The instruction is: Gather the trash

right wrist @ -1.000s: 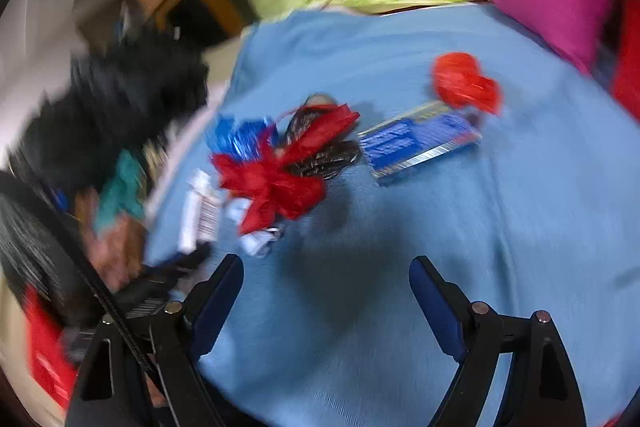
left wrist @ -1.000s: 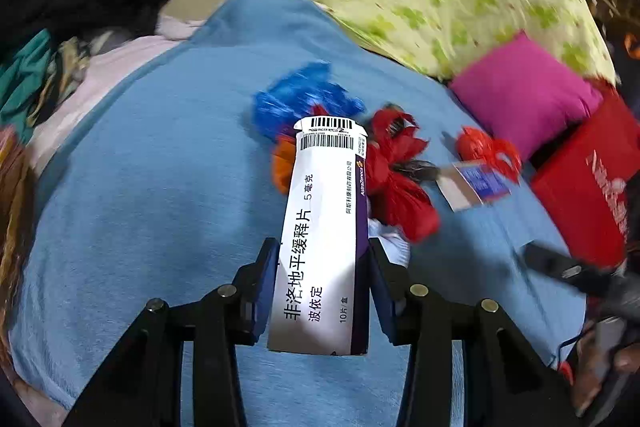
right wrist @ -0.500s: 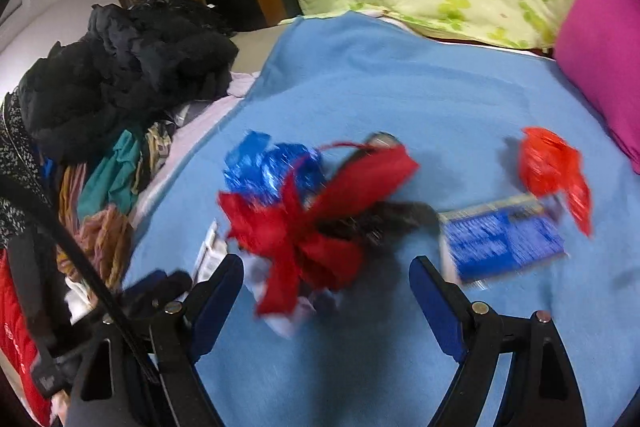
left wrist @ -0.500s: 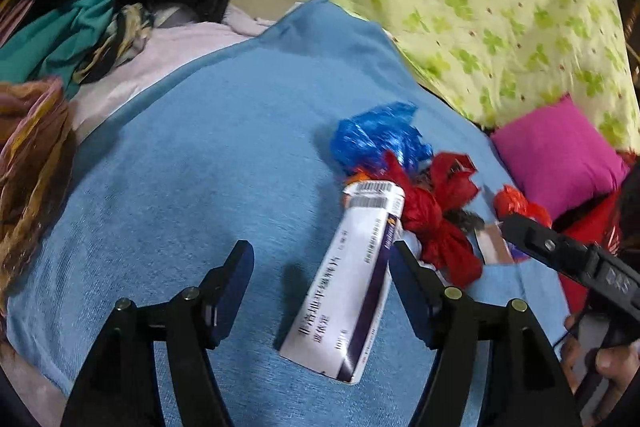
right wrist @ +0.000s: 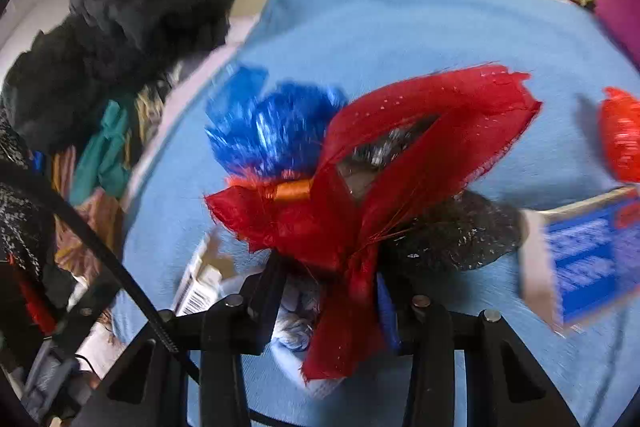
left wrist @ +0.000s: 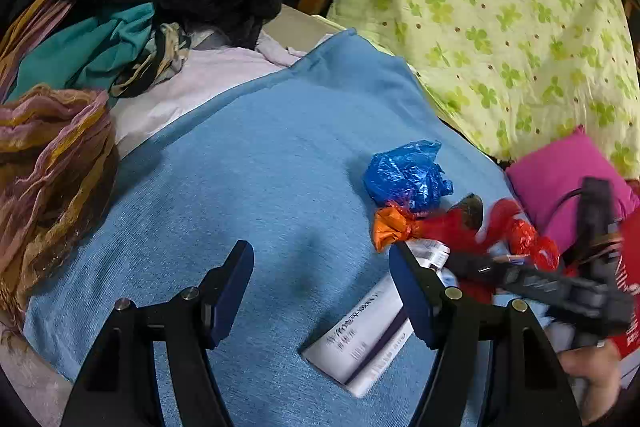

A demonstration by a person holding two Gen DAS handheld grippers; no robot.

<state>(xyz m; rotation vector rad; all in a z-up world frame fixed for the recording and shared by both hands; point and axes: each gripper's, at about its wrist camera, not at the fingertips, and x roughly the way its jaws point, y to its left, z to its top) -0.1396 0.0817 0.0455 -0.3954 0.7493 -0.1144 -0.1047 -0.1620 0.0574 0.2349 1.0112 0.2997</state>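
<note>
Medicine box (left wrist: 362, 335) printed with Chinese characters too small to read, lying flat on blue blanket (left wrist: 248, 179) under right finger of left gripper (left wrist: 320, 291), jaws wide, holding nothing. Right gripper (right wrist: 332, 301) clamped narrow on red ribbon (right wrist: 384, 187).

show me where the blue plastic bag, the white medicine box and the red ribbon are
blue plastic bag (left wrist: 406, 175), left wrist view, middle of the crumpled bag.
white medicine box (left wrist: 360, 339), left wrist view, printed top face.
red ribbon (right wrist: 432, 131), right wrist view, upper loop.
</note>
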